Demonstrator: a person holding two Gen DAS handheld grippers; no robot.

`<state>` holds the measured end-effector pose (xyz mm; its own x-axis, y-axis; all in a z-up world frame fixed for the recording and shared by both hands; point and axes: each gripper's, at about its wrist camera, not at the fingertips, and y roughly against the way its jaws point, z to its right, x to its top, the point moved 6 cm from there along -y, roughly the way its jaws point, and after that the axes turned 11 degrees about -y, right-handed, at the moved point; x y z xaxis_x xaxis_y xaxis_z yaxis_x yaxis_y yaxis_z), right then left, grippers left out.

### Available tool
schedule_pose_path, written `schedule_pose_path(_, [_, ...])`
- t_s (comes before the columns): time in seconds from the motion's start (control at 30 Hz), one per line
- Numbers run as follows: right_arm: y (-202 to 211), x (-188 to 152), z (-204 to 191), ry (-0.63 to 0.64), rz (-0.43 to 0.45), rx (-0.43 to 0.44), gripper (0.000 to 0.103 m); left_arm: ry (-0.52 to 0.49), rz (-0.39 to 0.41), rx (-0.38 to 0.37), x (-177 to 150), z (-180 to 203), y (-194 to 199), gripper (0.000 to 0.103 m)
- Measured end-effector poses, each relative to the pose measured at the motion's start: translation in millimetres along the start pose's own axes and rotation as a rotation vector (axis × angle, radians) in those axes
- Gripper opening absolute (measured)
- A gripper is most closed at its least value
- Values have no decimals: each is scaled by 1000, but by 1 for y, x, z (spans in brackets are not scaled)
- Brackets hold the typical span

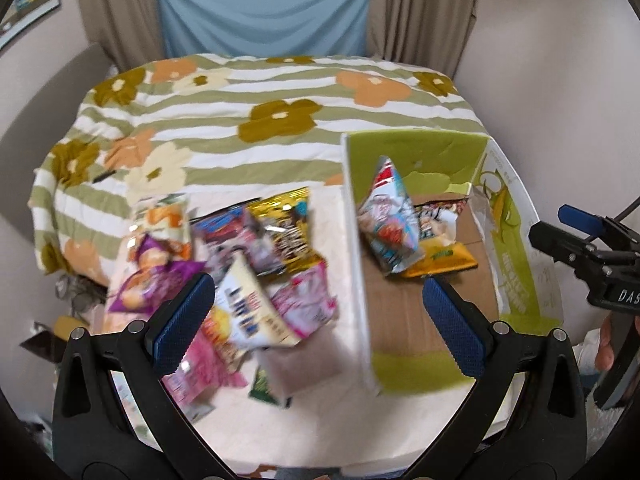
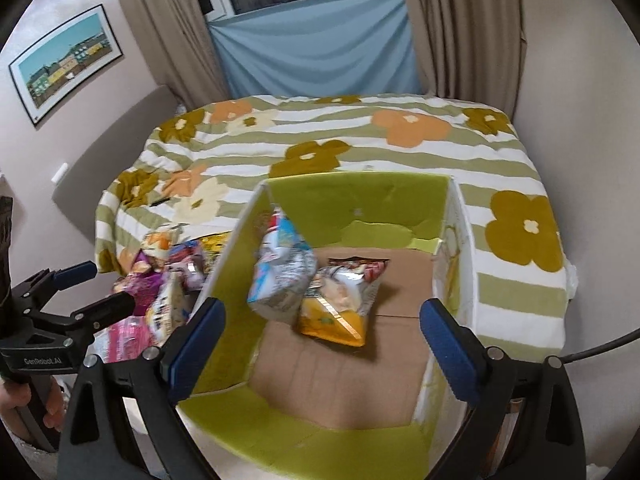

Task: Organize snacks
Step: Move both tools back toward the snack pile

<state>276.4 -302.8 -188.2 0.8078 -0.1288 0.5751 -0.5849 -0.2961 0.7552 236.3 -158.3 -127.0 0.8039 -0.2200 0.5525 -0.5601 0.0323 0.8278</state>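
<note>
Both grippers wide open, holding nothing: left gripper (image 1: 316, 312) over the loose snack packets (image 1: 240, 264) beside the box (image 2: 360, 196), right gripper (image 2: 320, 340) over two bags (image 2: 316, 276) inside; likely light, crinkly, slippery, crushable; pinch a sealed edge, not the puffed middle.

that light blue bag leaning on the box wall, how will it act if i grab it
The light blue snack bag looks puffed and crinkly, so probably light and squashy in a grip. It stands tilted against the box wall, so a nudge would likely topple it onto the yellow bag. Its glossy film may slip.
</note>
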Motion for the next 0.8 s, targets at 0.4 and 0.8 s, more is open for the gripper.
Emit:
schedule_pose_path(0.4, [27,-49,-82,19,49,58,97,76,27,36,-91,-102,61,103])
schedule_pose_path(0.8, [-4,-119,-193,-78,27,69,97,121,-45,-63,-182,-221,56,103])
